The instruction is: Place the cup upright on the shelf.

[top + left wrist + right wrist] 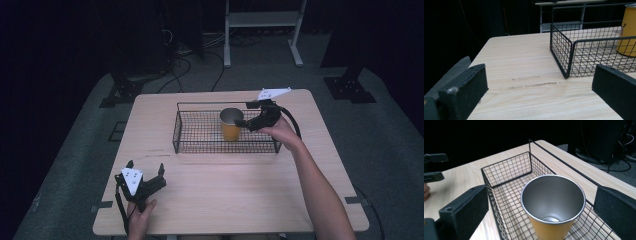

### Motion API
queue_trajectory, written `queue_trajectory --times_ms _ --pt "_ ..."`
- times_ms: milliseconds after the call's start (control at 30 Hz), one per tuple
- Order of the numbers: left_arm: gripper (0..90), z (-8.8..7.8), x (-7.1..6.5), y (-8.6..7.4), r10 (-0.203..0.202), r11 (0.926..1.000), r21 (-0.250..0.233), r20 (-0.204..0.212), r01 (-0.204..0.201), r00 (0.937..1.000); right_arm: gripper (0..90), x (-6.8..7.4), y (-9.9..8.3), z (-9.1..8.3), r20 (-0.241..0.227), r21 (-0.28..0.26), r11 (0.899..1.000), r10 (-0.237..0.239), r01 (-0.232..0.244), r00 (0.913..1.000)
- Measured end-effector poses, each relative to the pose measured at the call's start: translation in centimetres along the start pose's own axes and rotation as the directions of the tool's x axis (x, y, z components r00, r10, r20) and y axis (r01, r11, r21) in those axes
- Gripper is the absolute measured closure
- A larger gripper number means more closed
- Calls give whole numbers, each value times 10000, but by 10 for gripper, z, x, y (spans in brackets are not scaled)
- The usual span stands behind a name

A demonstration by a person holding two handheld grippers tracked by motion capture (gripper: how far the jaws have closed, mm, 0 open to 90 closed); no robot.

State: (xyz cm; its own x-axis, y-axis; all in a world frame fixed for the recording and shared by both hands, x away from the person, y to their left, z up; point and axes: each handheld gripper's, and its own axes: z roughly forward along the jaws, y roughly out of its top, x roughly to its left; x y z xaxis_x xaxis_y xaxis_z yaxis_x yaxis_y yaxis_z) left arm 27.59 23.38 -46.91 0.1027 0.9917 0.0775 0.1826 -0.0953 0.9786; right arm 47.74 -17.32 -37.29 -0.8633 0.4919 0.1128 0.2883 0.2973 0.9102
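Observation:
A yellow cup (230, 126) with a bare metal inside stands upright in the right half of a black wire basket (200, 142) at the table's middle. My right gripper (244, 114) hovers just right of the cup's rim and is open. In the right gripper view the cup (552, 205) sits ahead between the wide-apart jaws of the gripper (541, 195), and neither jaw touches it. My left gripper (145, 167) rests low near the front left of the table, open and holding nothing. From the left gripper view, its gripper (539, 82) faces the basket's (564, 50) left end and the cup (629, 32).
The wooden table (225, 195) has bare room in front of the basket and along its left side. Faint scuff marks (531, 83) lie on the wood near the basket's corner. A white frame (262, 30), cables and dark stands are on the floor behind.

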Motion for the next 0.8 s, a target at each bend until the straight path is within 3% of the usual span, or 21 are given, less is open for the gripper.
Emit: queue_trajectory --times_ms 400,800 --pt "0 0 0 0 -4 10000 4 -11 4 10000 0 11 7 -19 -252 -102 9994 -346 344 9991" --pt "0 0 0 0 24 10000 3 -27 -24 10000 0 14 -9 -34 -210 -168 9996 -223 220 9995"
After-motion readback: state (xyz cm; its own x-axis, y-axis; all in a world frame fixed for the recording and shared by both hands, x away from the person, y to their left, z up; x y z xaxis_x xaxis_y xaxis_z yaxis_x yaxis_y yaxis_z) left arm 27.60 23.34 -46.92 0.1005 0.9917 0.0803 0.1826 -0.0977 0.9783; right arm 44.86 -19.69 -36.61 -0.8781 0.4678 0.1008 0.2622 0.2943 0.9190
